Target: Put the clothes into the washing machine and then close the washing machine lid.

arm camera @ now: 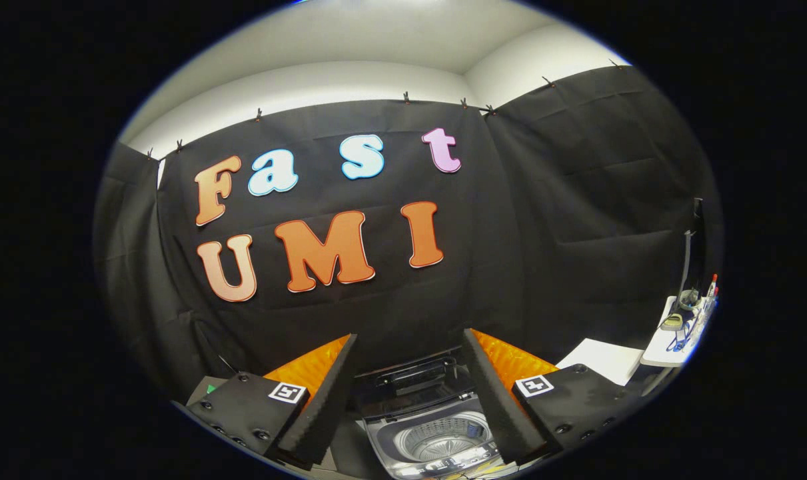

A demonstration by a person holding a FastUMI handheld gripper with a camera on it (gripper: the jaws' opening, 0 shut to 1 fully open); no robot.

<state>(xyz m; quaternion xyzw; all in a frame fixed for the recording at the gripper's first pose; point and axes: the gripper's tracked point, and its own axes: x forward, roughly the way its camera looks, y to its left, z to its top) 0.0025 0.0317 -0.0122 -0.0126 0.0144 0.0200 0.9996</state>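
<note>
A small top-loading washing machine (436,433) stands below me, seen between my two fingers. Its lid (413,383) is raised at the back and the round metal drum (443,441) lies exposed beneath it. My gripper (410,343) hangs above the machine, open, with nothing between its fingers. A strip of something yellowish (473,472) shows at the machine's near side; I cannot tell what it is. The black cloth wall rises just beyond the machine.
To the right, past the right finger, a white table (603,360) and a white shelf (676,340) hold cables and small tools. A dark upright stand (690,260) rises from that shelf. Black cloth walls close in the left, back and right.
</note>
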